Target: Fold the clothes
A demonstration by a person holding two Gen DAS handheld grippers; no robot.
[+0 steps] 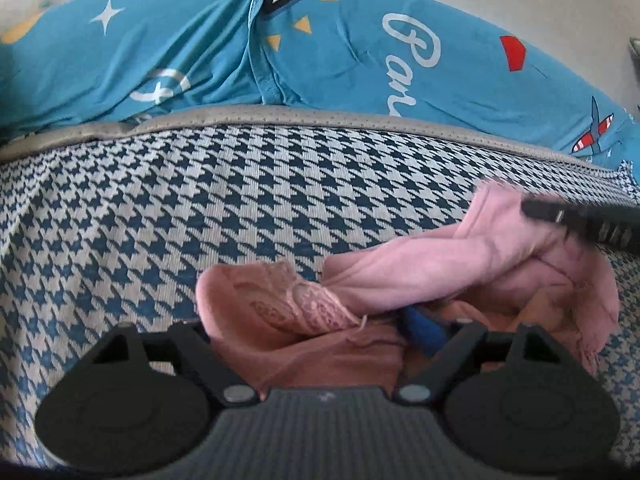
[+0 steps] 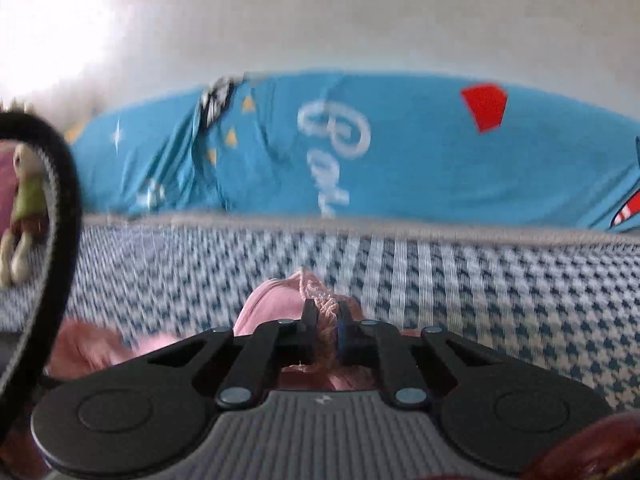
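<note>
mat: houndstooth mat (image 1: 192, 208), dark blue on white, covers the foreground
mat edge: grey perforated border (image 1: 280, 116) along its far side
bedding: blue printed sheet (image 1: 192, 52) just behind the mat's far edge; white script, stars, yellow triangles, red shape, plane print
wall: pale wall (image 2: 360, 20) above the sheet
toy: small plush toy (image 2: 24, 208) off the mat's left end, blurred

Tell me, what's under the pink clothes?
The pink clothes lie on the blue-and-white checked mat. A bit of something blue peeks out underneath; the rest is covered.
</note>
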